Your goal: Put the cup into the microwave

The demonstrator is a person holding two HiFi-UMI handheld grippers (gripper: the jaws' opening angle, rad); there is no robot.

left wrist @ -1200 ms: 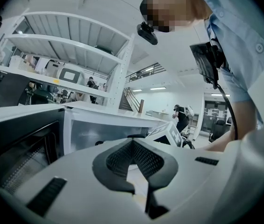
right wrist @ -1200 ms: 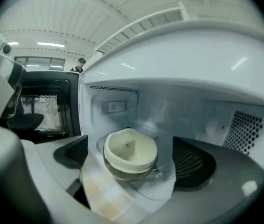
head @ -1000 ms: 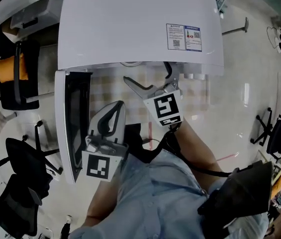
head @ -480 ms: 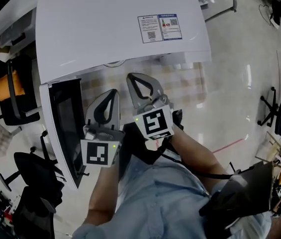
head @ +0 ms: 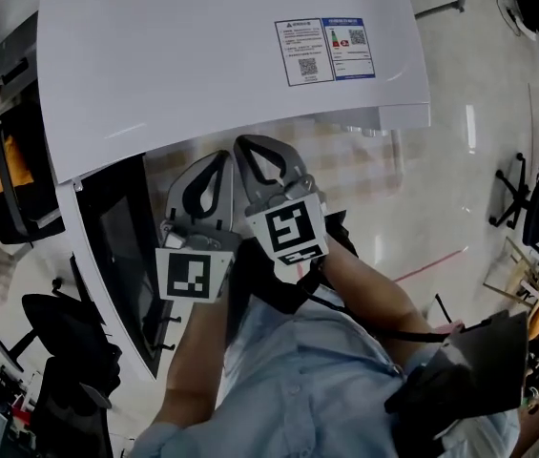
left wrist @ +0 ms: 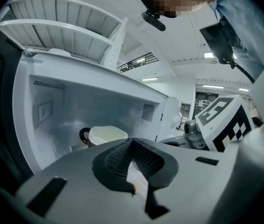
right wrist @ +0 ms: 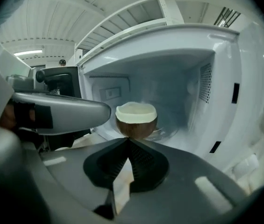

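Inside the microwave (right wrist: 225, 92), the brown cup (right wrist: 136, 120) with its pale lining is sitting upright on the glass turntable (right wrist: 164, 133), so the placing itself is looking done. The right claw (right wrist: 128, 143) is pressed together on nothing, with the cup at its 12 o'clock, well apart from it. The left claw (left wrist: 132, 146) is likewise pressed together and empty, seeing the cup at its 11 o'clock. Both are hovering side by side just outside the opening. A clean finish is probably calling for a straight pull away from the cavity, without the tips dipping in toward the cup. The open door (head: 121, 246) is standing at 9 o'clock of the left claw and is the nearest thing to catch. Office chairs (head: 59, 322) are crowding the floor beyond it, and a check-patterned bench (head: 345, 160) is showing under the microwave at 2 o'clock.
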